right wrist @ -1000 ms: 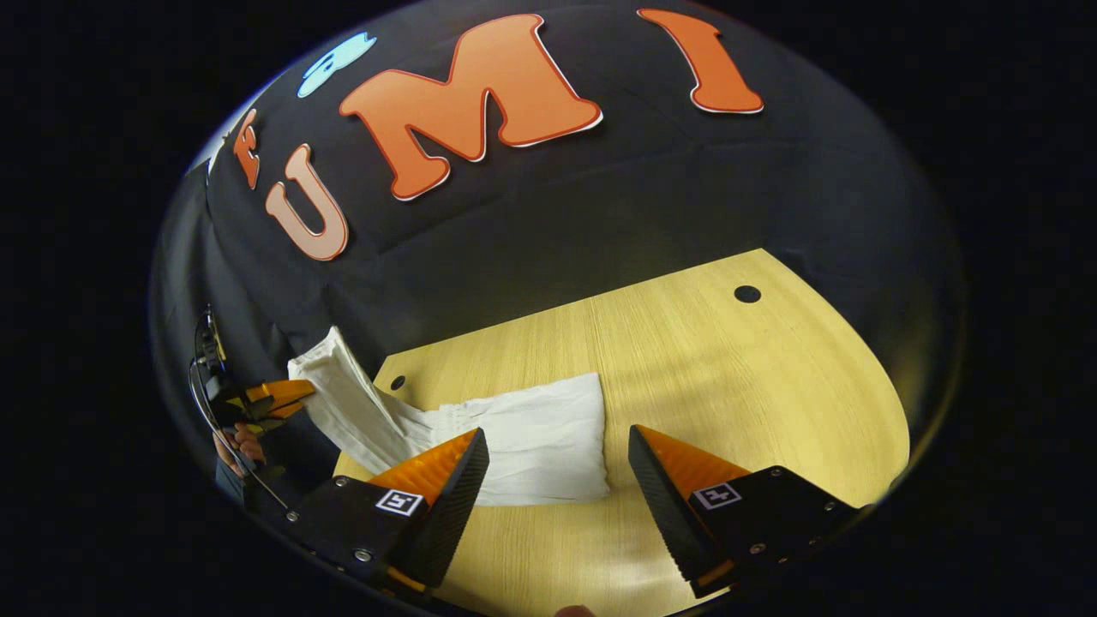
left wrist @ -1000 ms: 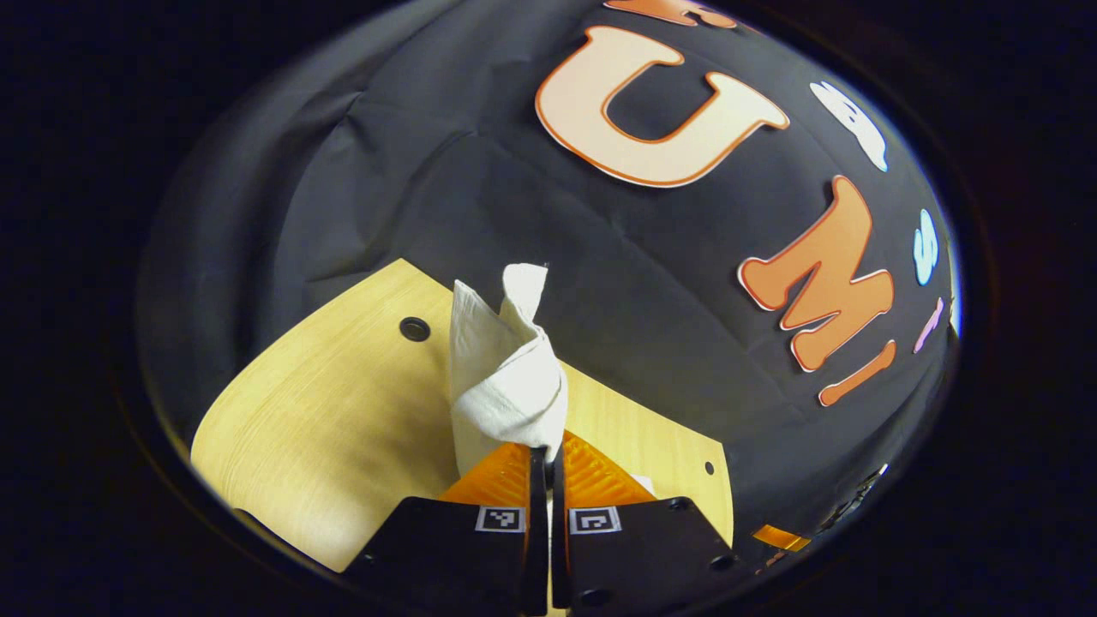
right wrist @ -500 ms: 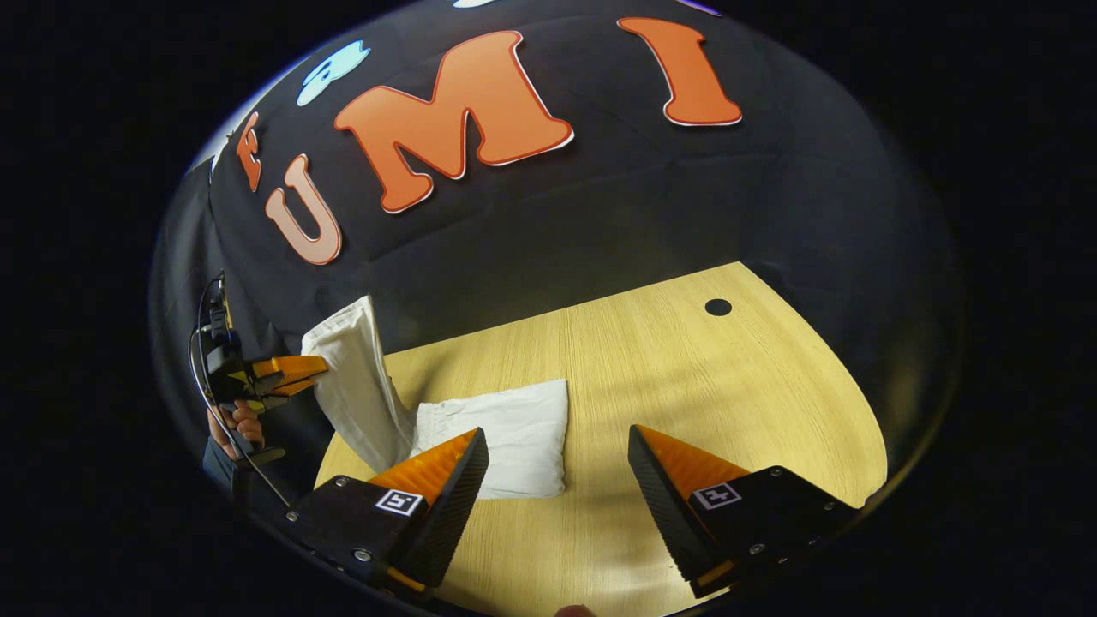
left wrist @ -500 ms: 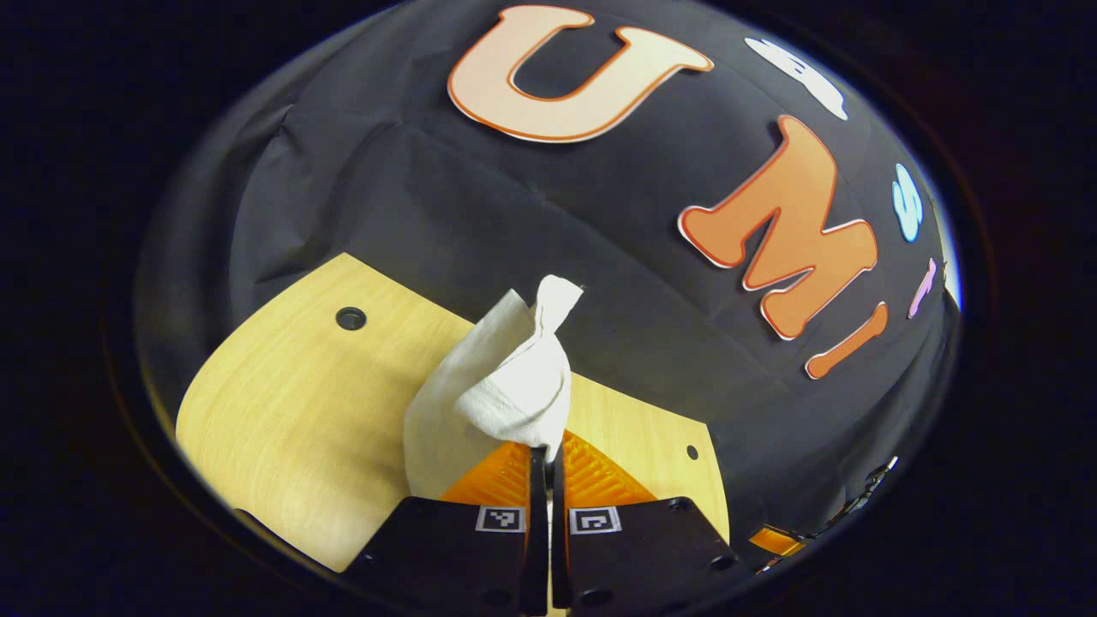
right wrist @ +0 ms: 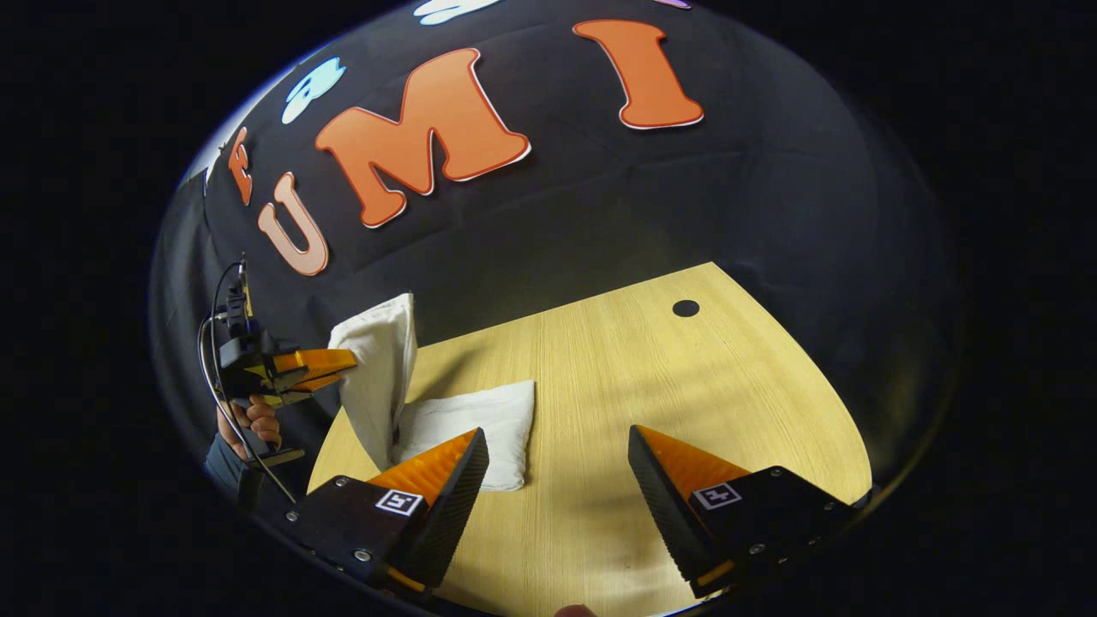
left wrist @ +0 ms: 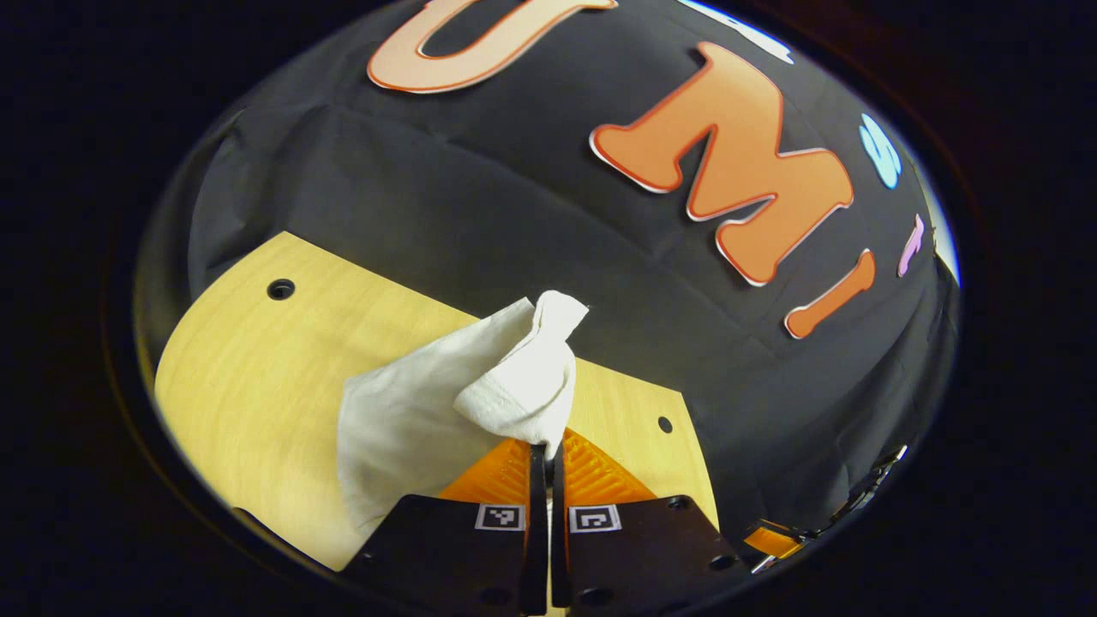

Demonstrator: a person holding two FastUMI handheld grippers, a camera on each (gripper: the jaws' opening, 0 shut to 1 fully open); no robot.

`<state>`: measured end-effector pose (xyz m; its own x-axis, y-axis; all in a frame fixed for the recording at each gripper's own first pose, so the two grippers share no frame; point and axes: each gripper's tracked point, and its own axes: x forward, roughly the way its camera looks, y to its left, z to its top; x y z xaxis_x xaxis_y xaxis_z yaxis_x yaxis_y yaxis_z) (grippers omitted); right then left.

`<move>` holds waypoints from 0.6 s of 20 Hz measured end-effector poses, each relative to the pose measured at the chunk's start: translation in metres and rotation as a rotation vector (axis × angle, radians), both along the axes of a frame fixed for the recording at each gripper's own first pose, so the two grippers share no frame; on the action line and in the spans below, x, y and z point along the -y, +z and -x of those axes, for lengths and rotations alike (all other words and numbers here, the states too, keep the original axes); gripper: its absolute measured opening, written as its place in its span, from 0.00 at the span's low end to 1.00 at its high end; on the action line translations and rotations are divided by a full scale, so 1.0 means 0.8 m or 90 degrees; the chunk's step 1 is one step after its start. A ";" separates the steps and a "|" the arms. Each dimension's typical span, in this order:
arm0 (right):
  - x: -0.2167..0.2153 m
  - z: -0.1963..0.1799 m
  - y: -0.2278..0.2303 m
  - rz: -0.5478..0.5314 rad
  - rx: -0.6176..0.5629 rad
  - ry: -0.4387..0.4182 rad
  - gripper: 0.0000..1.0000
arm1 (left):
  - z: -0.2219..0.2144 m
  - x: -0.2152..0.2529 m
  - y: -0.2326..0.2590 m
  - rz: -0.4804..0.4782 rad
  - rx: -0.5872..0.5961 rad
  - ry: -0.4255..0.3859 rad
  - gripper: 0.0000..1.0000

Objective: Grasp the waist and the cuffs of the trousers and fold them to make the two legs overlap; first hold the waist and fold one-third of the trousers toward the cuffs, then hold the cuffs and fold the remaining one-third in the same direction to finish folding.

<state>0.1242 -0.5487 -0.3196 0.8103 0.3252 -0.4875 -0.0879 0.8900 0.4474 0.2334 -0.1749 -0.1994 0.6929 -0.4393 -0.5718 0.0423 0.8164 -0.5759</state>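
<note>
Trousers (right wrist: pixel 463 424): white, partly folded on the bench (right wrist: pixel 651 386), one end lifted off it. Left gripper (left wrist: pixel 546 454): jaws clenched on the lifted end. Right gripper (right wrist: pixel 557 480): jaws released, above the bench beside the trousers.

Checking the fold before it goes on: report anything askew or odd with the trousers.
Nothing damaged or spilled. The left gripper is shut on the bunched end of the trousers, lifted over the part folded flat on the table. The right gripper hangs open, gripping nothing.
</note>
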 end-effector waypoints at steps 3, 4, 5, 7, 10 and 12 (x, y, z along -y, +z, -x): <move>0.015 0.004 -0.003 -0.004 0.001 -0.003 0.98 | 0.011 0.055 -0.024 -0.051 -0.009 -0.059 0.05; 0.019 0.004 -0.005 -0.005 0.000 -0.005 0.98 | 0.015 0.072 -0.030 -0.067 -0.009 -0.081 0.06; 0.021 0.003 -0.005 -0.007 0.002 -0.004 0.99 | 0.025 0.091 -0.034 -0.066 -0.011 -0.110 0.08; 0.024 0.003 -0.004 -0.009 0.005 0.000 0.98 | 0.048 0.117 -0.037 -0.052 -0.016 -0.160 0.14; 0.023 0.002 -0.002 -0.007 0.008 0.010 0.98 | 0.082 0.135 -0.025 -0.040 -0.009 -0.207 0.41; 0.022 -0.001 -0.001 0.010 0.011 0.012 0.98 | 0.089 0.122 -0.015 -0.059 0.010 -0.215 0.80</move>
